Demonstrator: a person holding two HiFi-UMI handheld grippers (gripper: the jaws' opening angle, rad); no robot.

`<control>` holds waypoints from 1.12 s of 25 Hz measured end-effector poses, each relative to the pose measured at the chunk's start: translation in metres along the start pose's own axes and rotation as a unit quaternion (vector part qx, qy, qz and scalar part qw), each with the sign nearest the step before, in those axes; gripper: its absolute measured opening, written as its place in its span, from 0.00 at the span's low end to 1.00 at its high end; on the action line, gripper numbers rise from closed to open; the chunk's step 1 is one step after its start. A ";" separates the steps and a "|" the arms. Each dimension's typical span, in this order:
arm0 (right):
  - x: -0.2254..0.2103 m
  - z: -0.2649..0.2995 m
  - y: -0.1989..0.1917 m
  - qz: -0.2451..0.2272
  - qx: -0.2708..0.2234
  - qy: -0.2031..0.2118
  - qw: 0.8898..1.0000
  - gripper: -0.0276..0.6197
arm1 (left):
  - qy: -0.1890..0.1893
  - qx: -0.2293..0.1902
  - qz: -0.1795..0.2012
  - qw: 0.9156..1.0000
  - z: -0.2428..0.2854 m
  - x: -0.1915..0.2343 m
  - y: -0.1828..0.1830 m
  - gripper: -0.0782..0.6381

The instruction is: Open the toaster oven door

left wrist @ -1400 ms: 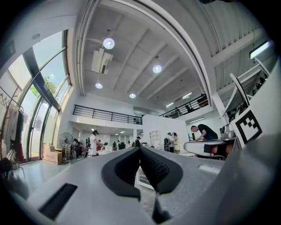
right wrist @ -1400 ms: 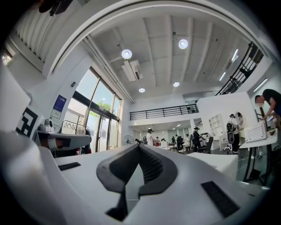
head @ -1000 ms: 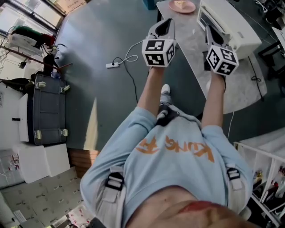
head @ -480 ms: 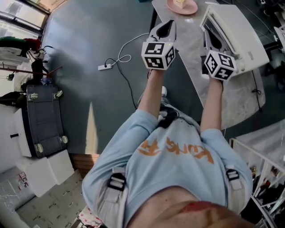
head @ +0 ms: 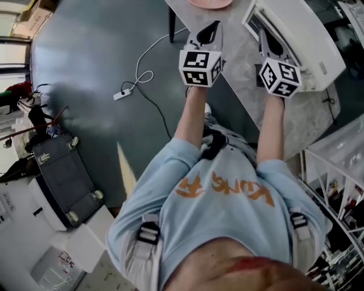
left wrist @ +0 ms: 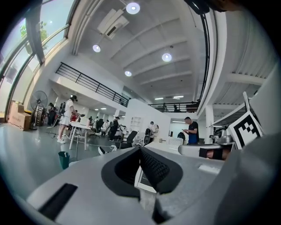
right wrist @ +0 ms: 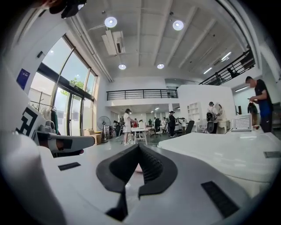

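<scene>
Head view from high up: left tongs (head: 211,29) and right tongs (head: 265,37) both squeezed shut, holding nothing. Right tongs just in front of the white toaster oven (head: 304,34), left tongs farther out on that same side. Toaster oven on a pale stone table (head: 244,68). Pink plate (head: 209,3) near the toaster oven, cut off at the edge. Grey floor (head: 96,68) and white cable (head: 145,74) well away from the toaster oven. Oven door hard to make out behind the right tongs.

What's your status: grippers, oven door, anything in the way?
Left gripper and right gripper both shut, empty. Right one at toaster oven front; door looks closed. Pink plate clear of it.
</scene>
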State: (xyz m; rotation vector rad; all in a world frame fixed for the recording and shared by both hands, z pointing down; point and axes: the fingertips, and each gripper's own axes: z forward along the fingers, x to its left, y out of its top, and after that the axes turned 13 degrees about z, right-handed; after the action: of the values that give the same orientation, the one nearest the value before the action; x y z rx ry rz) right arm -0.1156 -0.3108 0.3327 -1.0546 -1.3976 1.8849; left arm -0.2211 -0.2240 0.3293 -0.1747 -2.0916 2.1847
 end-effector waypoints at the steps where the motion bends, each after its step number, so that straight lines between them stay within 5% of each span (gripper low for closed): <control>1: -0.007 0.003 0.001 0.000 0.000 -0.011 1.000 0.04 | -0.010 0.002 -0.001 1.000 0.009 -0.001 -0.002 0.11; 7: -0.041 -0.002 0.003 -0.023 0.002 -0.061 0.998 0.04 | -0.061 0.010 0.016 0.998 0.046 -0.027 -0.009 0.11; 12: -0.081 -0.019 0.002 -0.050 0.012 -0.112 0.992 0.04 | -0.092 0.017 0.077 0.993 0.071 -0.063 -0.017 0.11; 21: -0.124 -0.059 0.028 -0.045 -0.003 -0.144 0.988 0.04 | -0.132 0.022 0.131 0.982 0.109 -0.103 -0.006 0.11; 28: -0.134 -0.065 0.020 -0.066 0.025 -0.142 0.987 0.08 | -0.209 0.034 0.207 0.955 0.127 -0.130 -0.017 0.11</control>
State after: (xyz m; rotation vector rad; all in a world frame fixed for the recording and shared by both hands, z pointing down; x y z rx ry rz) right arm 0.0112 -0.3911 0.3388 -0.6689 -1.5250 2.0172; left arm -0.1131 -0.3688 0.3525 -0.1685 -2.3620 2.7412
